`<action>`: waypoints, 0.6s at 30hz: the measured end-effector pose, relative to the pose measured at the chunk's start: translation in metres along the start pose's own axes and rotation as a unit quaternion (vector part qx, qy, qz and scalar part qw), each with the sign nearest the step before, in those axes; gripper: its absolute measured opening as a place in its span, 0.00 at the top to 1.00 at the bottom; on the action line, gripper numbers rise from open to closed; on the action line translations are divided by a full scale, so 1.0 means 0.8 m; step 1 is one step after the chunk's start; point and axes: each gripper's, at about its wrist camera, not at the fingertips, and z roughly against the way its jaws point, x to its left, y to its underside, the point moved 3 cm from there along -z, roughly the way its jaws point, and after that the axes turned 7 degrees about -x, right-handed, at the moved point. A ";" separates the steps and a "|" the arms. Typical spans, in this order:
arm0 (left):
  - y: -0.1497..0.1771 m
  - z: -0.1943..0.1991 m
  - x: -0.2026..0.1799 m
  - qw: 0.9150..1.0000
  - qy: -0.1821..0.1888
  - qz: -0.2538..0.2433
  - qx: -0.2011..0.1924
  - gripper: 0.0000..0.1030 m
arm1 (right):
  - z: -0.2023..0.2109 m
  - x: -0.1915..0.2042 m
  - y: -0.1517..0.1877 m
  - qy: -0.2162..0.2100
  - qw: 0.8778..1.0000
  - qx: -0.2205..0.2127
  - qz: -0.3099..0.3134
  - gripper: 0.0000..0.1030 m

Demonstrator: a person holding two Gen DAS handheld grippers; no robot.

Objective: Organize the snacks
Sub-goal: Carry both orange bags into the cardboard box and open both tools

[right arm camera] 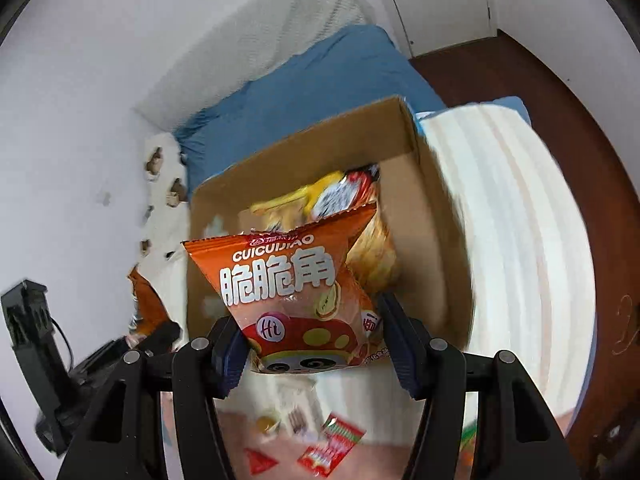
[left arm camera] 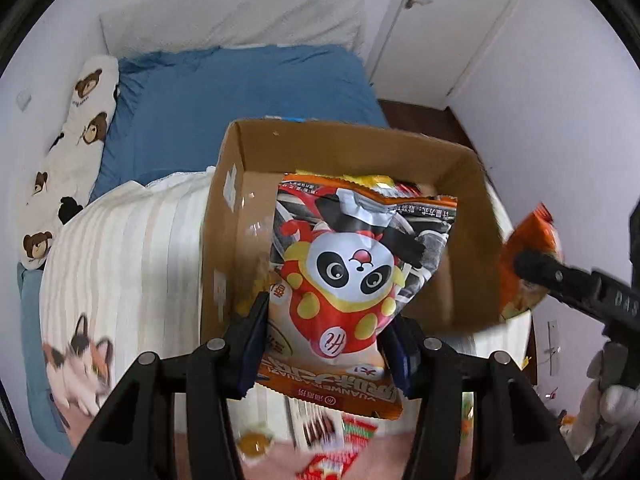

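Observation:
My left gripper (left arm camera: 326,340) is shut on an orange snack bag with a panda (left arm camera: 352,272) and holds it over the near edge of an open cardboard box (left arm camera: 224,216) on the bed. My right gripper (right arm camera: 312,340) is shut on an orange snack bag with white characters (right arm camera: 288,280), held above the near part of the same box (right arm camera: 424,208). Several snack packets (right arm camera: 340,196) lie inside the box. The right gripper and its bag (left arm camera: 532,248) show at the right edge of the left wrist view.
The box stands on a striped white blanket (left arm camera: 132,248) over a blue bed sheet (left arm camera: 240,92). A bear-print pillow (left arm camera: 76,132) lies along the wall. Loose snack packets (right arm camera: 332,444) lie on the bedding below the grippers. Dark wooden floor (right arm camera: 560,100) is at right.

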 end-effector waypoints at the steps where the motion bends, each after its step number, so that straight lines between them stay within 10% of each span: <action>1: -0.018 -0.018 0.005 1.000 -0.007 0.005 0.010 0.52 | -0.013 -0.004 -0.021 0.012 1.000 0.002 -0.004 0.39; 14: -0.082 -0.154 0.042 0.995 -0.033 0.034 0.092 0.49 | -0.140 -0.024 -0.114 0.072 0.997 0.036 -0.015 0.29; 15: -0.083 -0.157 0.042 0.995 -0.034 0.030 0.092 0.46 | -0.146 -0.026 -0.116 0.081 0.996 0.039 -0.014 0.07; 18: -0.087 -0.161 0.039 0.996 -0.039 0.017 0.081 0.07 | -0.153 -0.027 -0.119 0.086 0.995 0.048 -0.009 0.02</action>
